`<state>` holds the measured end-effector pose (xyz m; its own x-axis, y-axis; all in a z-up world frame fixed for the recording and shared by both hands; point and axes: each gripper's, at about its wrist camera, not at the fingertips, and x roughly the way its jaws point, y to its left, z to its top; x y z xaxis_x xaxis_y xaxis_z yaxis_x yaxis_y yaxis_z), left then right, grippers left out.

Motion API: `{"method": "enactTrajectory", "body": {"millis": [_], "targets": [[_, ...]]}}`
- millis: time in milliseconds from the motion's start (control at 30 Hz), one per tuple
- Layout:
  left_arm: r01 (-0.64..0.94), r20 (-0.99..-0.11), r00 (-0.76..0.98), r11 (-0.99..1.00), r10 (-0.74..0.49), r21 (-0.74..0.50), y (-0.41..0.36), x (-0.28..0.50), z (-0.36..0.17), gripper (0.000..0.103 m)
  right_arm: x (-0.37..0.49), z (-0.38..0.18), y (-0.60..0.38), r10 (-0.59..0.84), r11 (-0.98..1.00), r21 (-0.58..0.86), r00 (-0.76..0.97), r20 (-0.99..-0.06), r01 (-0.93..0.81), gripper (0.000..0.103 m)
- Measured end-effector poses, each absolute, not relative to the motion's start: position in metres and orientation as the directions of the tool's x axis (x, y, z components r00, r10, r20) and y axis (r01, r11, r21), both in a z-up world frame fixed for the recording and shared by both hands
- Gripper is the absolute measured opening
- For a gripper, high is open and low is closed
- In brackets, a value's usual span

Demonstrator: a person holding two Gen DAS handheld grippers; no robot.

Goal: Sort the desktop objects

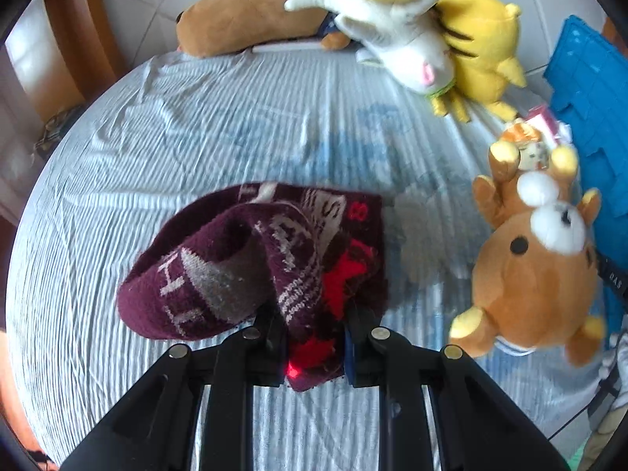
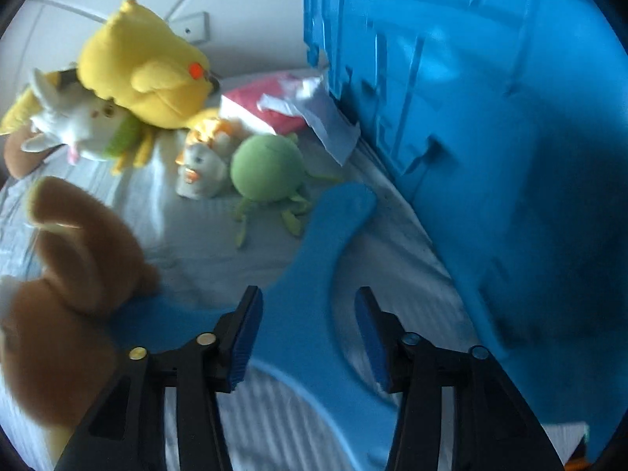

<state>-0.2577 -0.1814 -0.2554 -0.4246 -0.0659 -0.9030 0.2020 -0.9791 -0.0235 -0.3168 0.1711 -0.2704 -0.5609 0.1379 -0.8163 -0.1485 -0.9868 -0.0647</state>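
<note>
Maroon knitted cloth (image 1: 251,259) clamped in left tongs (image 1: 314,349), just beside the brown plush (image 1: 530,274). Right tongs (image 2: 308,337) apart, empty, near that plush. Next, likely carrying the cloth to the blue crate (image 2: 490,117).

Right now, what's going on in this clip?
A person is sorting things on a table with a pale striped cloth, using two handheld tongs. The left tongs are shut on a maroon knitted sock, which drapes onto the cloth. The right tongs are open and hold nothing, above the cloth beside a blue crate. Plush toys lie around, including a brown plush and a green plush.
</note>
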Motion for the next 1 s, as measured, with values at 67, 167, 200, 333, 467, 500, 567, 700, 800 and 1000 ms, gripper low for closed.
{"method": "enactTrajectory", "body": {"millis": [67,167,200,333,467,500,567,700,800,1000], "targets": [[0.219,-0.911,-0.404,-0.976,-0.079,-0.013,-0.185,-0.256,-0.262,0.02,-0.327,-0.281,0.177,0.125,-0.987,-0.05,-0.546,-0.828,-0.15,0.061],[0.223,-0.923,-0.376,-0.975,-0.084,-0.002,-0.188,-0.253,-0.27,0.02,-0.342,-0.293,0.179,0.114,-0.988,-0.042,-0.519,-0.847,-0.149,0.061],[0.22,-0.927,-0.367,-0.975,-0.081,-0.002,-0.189,-0.252,-0.273,0.02,-0.347,-0.299,0.18,0.099,-0.989,-0.03,-0.503,-0.858,-0.144,0.051],[0.219,-0.941,-0.332,-0.976,-0.071,-0.004,-0.195,-0.245,-0.285,0.028,-0.349,-0.303,0.174,0.113,-0.99,-0.056,-0.509,-0.853,-0.126,0.048],[0.203,-0.95,-0.305,-0.979,-0.069,0.006,-0.203,-0.234,-0.294,0.056,-0.335,-0.29,0.167,0.119,-0.992,-0.071,-0.547,-0.828,-0.108,0.04],[0.199,-0.952,-0.298,-0.98,-0.069,0.008,-0.205,-0.231,-0.296,0.056,-0.328,-0.283,0.163,0.125,-0.991,-0.081,-0.565,-0.815,-0.102,0.04],[0.187,-0.949,-0.309,-0.982,-0.055,-0.004,-0.208,-0.227,-0.298,0.053,-0.314,-0.27,0.156,0.135,-0.991,-0.099,-0.599,-0.789,-0.092,0.038],[0.159,-0.935,-0.353,-0.987,-0.026,-0.033,-0.201,-0.223,-0.286,0.015,-0.294,-0.241,0.155,0.115,-0.993,-0.077,-0.667,-0.736,-0.087,0.022],[0.129,-0.908,-0.419,-0.99,-0.011,-0.048,-0.197,-0.221,-0.257,0.015,-0.286,-0.22,0.147,0.101,-0.995,-0.077,-0.7,-0.707,-0.066,0.017],[0.087,-0.834,-0.551,-0.993,0.021,-0.083,-0.2,-0.221,-0.183,0.015,-0.267,-0.177,0.122,0.073,-0.995,-0.096,-0.761,-0.644,-0.014,0.011]]}}
